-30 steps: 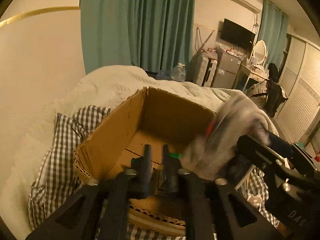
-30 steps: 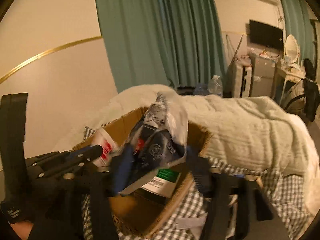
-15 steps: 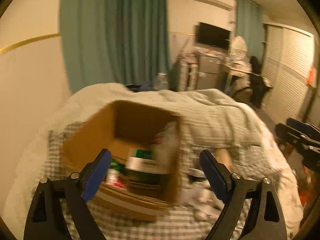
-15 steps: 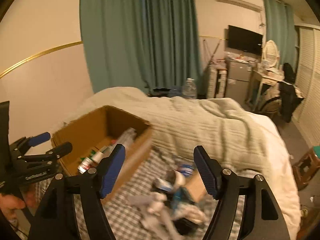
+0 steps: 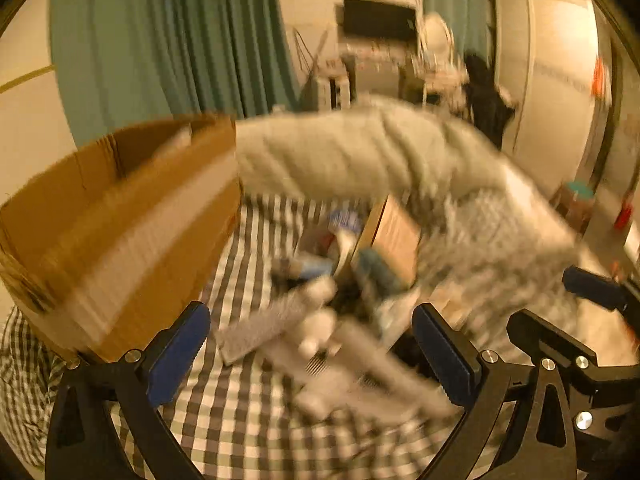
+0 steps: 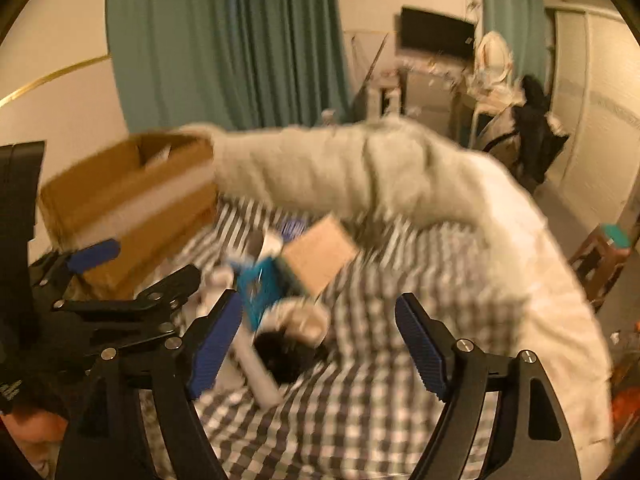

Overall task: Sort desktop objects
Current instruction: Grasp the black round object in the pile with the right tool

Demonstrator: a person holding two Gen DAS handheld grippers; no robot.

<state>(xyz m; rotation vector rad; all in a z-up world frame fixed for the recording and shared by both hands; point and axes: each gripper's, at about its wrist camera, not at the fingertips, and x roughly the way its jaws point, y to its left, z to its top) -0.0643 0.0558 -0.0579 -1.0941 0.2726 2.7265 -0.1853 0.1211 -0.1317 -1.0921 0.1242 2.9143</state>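
Observation:
Both views are motion-blurred. An open cardboard box (image 5: 120, 216) stands at the left on a checked bedsheet (image 5: 248, 408); it also shows in the right wrist view (image 6: 132, 200). A heap of loose objects (image 5: 340, 300) lies right of it: a small brown carton (image 6: 320, 252), a blue packet (image 6: 264, 284), a white tube (image 6: 256, 372) and a black round thing (image 6: 280, 352). My left gripper (image 5: 312, 356) is open and empty, low over the heap. My right gripper (image 6: 320, 344) is open and empty, just right of the heap.
A rumpled pale blanket (image 6: 360, 172) lies behind the heap and down the right side. Teal curtains (image 5: 168, 40), a TV and cluttered furniture are at the back. The left gripper's frame (image 6: 132, 304) sits at the left of the right wrist view.
Both grippers let go of items into the box and opened wide. Both then swung right and down from the box toward the heap on the sheet.

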